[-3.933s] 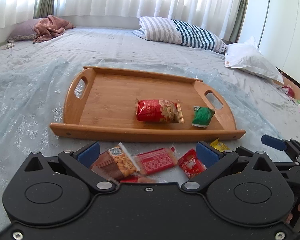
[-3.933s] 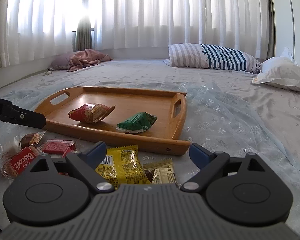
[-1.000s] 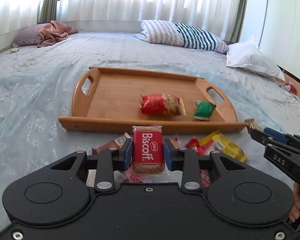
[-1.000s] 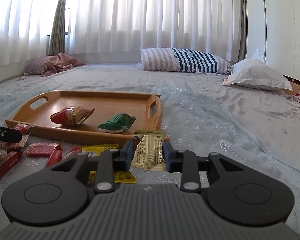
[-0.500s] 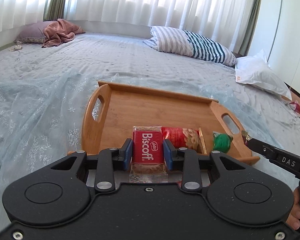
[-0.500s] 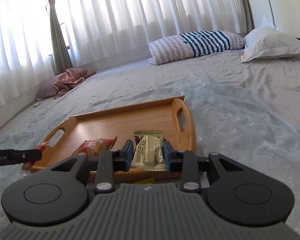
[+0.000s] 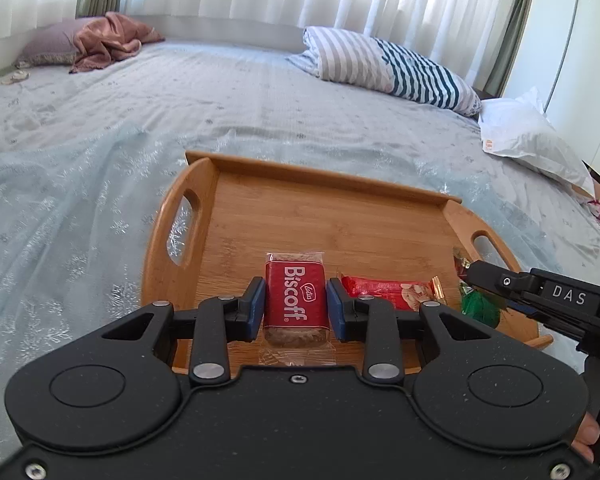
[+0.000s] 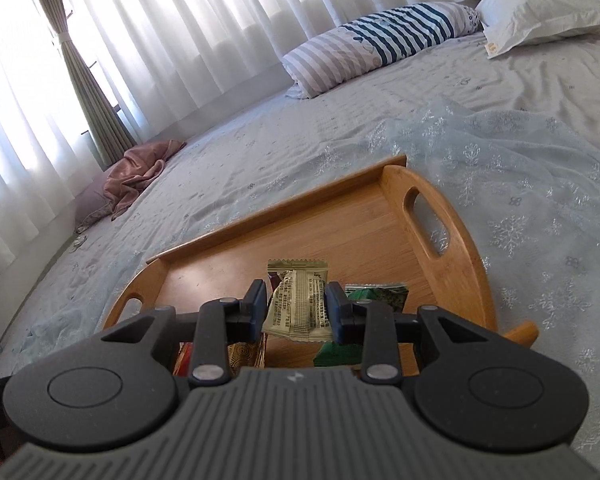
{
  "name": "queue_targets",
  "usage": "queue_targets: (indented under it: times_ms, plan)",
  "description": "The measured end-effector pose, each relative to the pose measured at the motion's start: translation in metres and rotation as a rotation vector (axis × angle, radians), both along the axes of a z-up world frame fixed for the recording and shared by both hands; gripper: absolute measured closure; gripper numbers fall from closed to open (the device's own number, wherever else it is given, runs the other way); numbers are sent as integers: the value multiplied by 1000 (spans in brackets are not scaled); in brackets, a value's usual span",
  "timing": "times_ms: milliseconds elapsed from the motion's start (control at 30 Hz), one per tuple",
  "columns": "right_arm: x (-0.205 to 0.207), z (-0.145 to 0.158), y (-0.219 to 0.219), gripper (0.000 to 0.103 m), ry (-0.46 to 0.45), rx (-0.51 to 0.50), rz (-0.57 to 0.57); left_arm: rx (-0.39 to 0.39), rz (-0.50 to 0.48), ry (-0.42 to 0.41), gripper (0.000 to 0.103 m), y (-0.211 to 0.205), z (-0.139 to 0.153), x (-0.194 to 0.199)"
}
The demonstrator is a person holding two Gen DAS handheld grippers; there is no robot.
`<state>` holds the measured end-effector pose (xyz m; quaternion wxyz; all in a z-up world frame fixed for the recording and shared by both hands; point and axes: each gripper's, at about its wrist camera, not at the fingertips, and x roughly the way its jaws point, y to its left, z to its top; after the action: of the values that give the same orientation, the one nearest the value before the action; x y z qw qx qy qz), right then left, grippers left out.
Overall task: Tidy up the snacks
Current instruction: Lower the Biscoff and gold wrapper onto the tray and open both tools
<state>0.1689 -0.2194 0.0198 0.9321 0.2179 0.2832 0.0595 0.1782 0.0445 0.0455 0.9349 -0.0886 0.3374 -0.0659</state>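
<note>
- You are holding a red Biscoff biscuit pack (image 7: 295, 299) in the left gripper (image 7: 295, 306), jaws nearly closed and both blue pads pressing its long sides.
- That pack is hanging above the wooden tray (image 7: 332, 216), over the stretch beside its near edge, left of the middle.
- You are gripping an olive-gold snack packet (image 8: 298, 304) in the right gripper (image 8: 297, 306), jaws drawn in tight on the crinkled wrapper; it is hovering above the tray near its right-hand handle (image 8: 426, 222).
- A red peanut pack (image 7: 392, 292) and a green packet (image 7: 478, 306) are already lying inside, along the near edge toward the right corner.
- Risk: the right gripper's finger (image 7: 496, 280) is reaching in just beside the green packet, so letting go here is likely to stack one snack on another rather than beside it.
- Risk: your two grippers are working close together over the same end; swinging either sideways could knock them together.
- Risk: the thin foil wrapper looks slippery and bent in the pads, so it may flutter and land askew.
- Risk: releasing the biscuit so near the front rim could tip it onto the bedspread (image 7: 80, 200).
</note>
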Motion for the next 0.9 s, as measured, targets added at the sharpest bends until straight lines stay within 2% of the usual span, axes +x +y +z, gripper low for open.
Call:
queue_targets:
  times_ms: [200, 667, 900]
  plan:
    - [8, -14, 6, 66, 40, 32, -15, 4, 1, 9, 72, -2, -11, 13]
    - [6, -23, 16, 65, 39, -107, -44, 24, -5, 17, 72, -7, -24, 23]
    - [7, -24, 17, 65, 44, -113, -39, 37, 0, 20, 72, -10, -28, 26]
